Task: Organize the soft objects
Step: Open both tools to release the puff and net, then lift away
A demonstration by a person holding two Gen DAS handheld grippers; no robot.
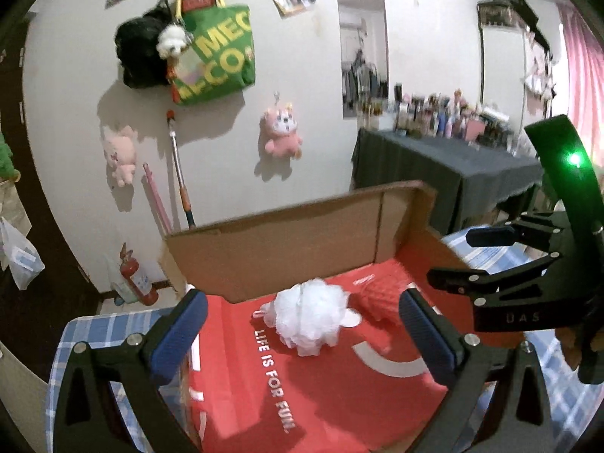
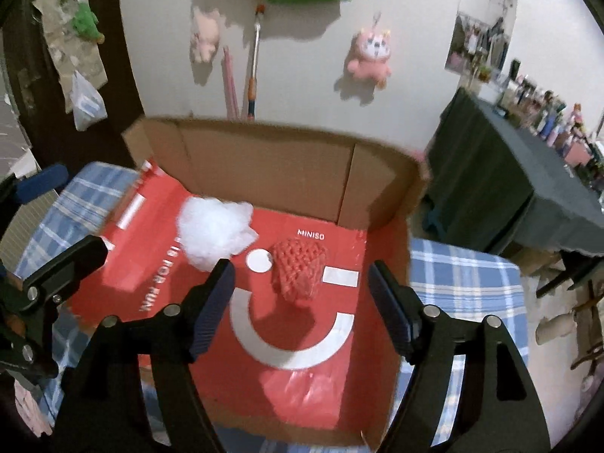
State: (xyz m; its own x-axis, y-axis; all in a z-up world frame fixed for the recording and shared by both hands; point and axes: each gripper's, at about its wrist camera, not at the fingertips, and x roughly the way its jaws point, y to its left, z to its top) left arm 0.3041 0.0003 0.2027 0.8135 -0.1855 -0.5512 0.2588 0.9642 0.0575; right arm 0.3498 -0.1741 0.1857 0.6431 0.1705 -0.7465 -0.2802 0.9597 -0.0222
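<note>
Cardboard box holds my white puff and red mesh ball, both grippers, left and right, spread open above them, empty.

One box, red-lined. Two soft things inside: one white puff far left, one red mesh ball right of it. Two claws: left claw, right claw. Two pink plush toys on far wall. One green bag.

White puff and red mesh ball lie in box.
</note>
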